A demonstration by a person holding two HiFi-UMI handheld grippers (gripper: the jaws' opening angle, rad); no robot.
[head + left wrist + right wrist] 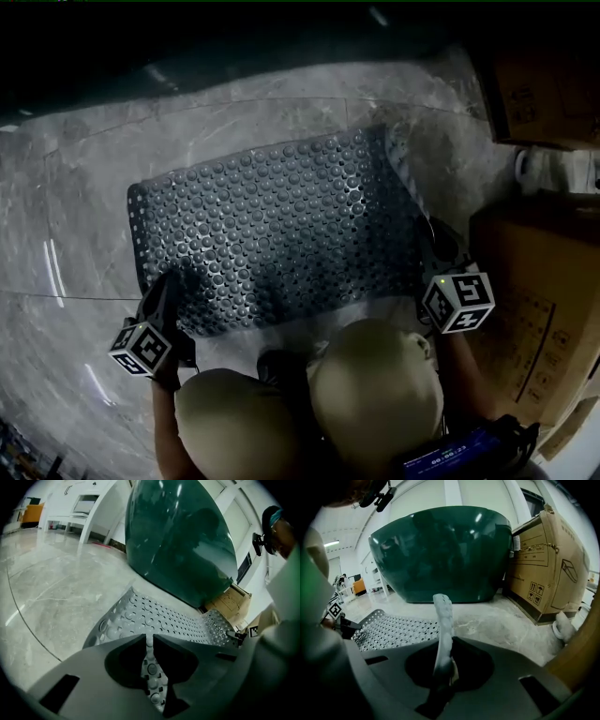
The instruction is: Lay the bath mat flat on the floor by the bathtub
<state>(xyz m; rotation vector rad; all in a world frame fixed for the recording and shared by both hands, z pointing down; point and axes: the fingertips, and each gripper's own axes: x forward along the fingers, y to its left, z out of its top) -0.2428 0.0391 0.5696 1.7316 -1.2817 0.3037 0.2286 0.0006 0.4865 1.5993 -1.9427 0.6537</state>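
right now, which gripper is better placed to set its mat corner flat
Probably left: left gripper holds its bath mat corner low, nearly flat; at the right gripper the edge curls upright.

lots of open floor (75,216) is left to the left of the bath mat (281,225), so that side can be swung through freely. straight ahead the way is shut off by the dark green bathtub (440,550), with only a strip of bare floor between it and the mat's far edge. the right side is hemmed in: a big cardboard box (548,559) is stood just beside the tub, a white thing (563,627) is lying at its foot, and a second box (534,291) is near the mat's right edge. the near edge is crowded by the person's knees (375,394).
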